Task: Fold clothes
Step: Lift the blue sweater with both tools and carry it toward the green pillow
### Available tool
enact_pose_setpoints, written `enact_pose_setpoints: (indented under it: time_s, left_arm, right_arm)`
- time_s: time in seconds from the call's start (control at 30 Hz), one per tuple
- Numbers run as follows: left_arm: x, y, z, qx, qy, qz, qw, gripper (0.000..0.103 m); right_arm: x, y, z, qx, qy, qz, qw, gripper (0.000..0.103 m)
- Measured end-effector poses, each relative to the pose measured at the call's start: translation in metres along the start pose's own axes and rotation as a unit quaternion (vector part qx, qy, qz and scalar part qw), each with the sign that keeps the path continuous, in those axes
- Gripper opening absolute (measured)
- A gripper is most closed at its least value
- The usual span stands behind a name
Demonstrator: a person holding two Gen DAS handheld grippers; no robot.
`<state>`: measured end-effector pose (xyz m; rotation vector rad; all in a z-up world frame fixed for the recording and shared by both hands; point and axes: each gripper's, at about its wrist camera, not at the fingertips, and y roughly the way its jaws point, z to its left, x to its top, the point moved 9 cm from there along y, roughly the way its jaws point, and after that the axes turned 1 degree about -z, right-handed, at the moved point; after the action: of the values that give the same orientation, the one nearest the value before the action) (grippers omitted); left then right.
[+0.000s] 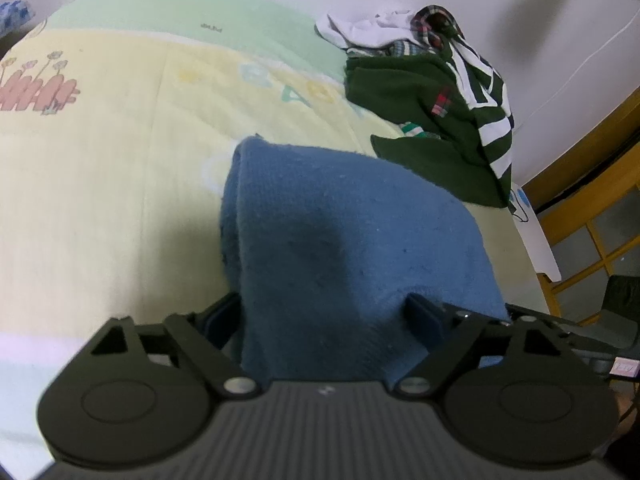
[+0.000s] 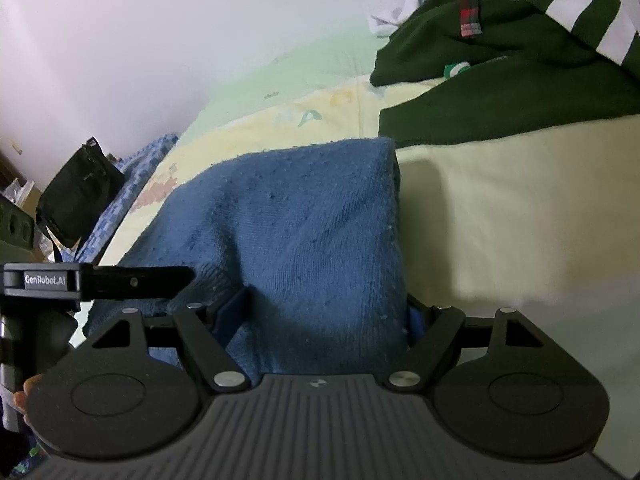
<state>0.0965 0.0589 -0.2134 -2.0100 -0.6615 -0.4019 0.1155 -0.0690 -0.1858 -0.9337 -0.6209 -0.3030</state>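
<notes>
A: Blue knit garment (image 1: 320, 232) sits between the fingers of both claws at once. The left claw (image 1: 324, 312) has it bunched between its two fingers, cloth filling the gap; the right claw (image 2: 324, 312) looks the same in its own view.

B: Clamped, then?

A: I judge both are clamped on the cloth, though the fingertips are buried in the knit, so the contact itself is hidden. From each claw the garment runs away toward 12 o'clock, long axis along the fingers, lifted near the claws and draping down onto the bed (image 1: 100, 200).

B: Which hand is nearer?

A: Neither; they hold the same near edge side by side. In the right wrist view the left claw pokes in at 9 o'clock, touching the cloth's left side.

B: And the far end?

A: It ends in a doubled, rounded edge, so it looks folded over at least once. Whether another fold is due, I can't say.

B: Anything else around?

A: A green striped pile (image 1: 460, 112) of other clothes lies at 1 o'clock, just beyond the blue piece, apart from it. A black pouch (image 2: 80, 192) sits at 10 o'clock in the right view. The garment's underside and near hem are cut off by the claw bodies.
</notes>
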Motion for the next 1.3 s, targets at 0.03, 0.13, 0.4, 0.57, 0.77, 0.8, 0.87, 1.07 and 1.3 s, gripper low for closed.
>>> enact_pose_setpoints:
  time_s: [0.03, 0.13, 0.4, 0.57, 0.77, 0.8, 0.87, 1.07, 1.3]
  left_arm:
    - [0.000, 0.000, 0.000, 0.000, -0.001, -0.001, 1.0000, 0.086]
    - [-0.001, 0.001, -0.003, 0.004, 0.001, -0.007, 1.0000, 0.085]
    - [0.000, -0.002, -0.001, 0.000, -0.004, -0.010, 0.9999, 0.079]
    - [0.001, -0.001, -0.001, 0.004, 0.002, -0.009, 1.0000, 0.082]
    - [0.001, 0.002, -0.003, 0.019, 0.009, -0.008, 0.9997, 0.086]
    - [0.001, 0.003, -0.004, 0.022, 0.010, -0.008, 0.9997, 0.086]
    - [0.000, 0.003, -0.007, 0.032, 0.015, -0.011, 0.9993, 0.085]
    - [0.000, -0.002, -0.018, 0.062, 0.040, -0.023, 0.9970, 0.075]
    - [0.000, -0.006, -0.023, 0.077, 0.052, -0.028, 0.9953, 0.065]
  right_arm:
    - [0.000, 0.000, 0.000, -0.001, 0.002, 0.000, 1.000, 0.079]
    - [0.001, 0.001, 0.001, -0.004, 0.013, 0.006, 1.000, 0.077]
    - [0.002, 0.002, 0.002, 0.007, 0.025, 0.016, 1.000, 0.068]
    - [0.002, 0.003, 0.001, 0.013, 0.029, 0.019, 0.999, 0.074]
    - [0.003, 0.006, 0.004, 0.007, 0.019, 0.015, 1.000, 0.077]
    - [0.003, 0.006, 0.004, 0.005, 0.017, 0.016, 1.000, 0.077]
    - [0.004, 0.006, 0.005, 0.000, 0.013, 0.019, 1.000, 0.074]
    - [0.005, -0.001, 0.012, -0.013, -0.013, 0.002, 1.000, 0.056]
    - [0.006, -0.005, 0.016, -0.031, -0.034, -0.009, 0.999, 0.049]
